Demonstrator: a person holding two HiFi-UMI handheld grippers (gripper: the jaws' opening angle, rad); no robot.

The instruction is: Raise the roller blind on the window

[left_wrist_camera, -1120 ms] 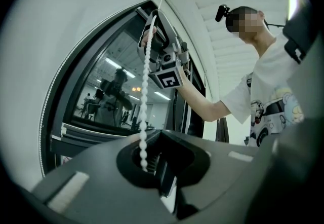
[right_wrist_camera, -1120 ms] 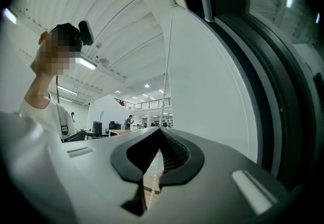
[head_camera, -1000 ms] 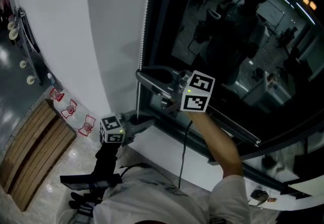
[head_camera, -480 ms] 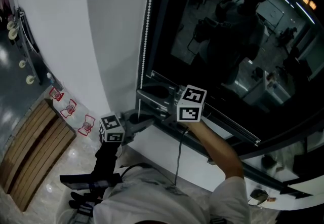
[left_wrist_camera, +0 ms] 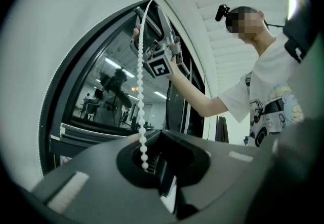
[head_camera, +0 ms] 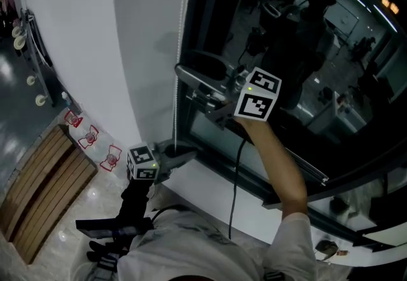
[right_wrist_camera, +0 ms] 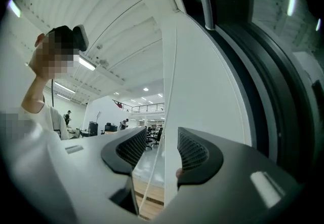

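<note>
The white beaded pull chain of the roller blind hangs along the left edge of the dark glass window; the blind's cloth I cannot find in any view. The left gripper, low, has its jaws pressed together on the chain. The right gripper, at 12 o'clock from it, has just been opening its jaws; they stand spread, the chain between them untouched. The danger, I think: if the left releases before the right bites, the blind may roll down
</note>
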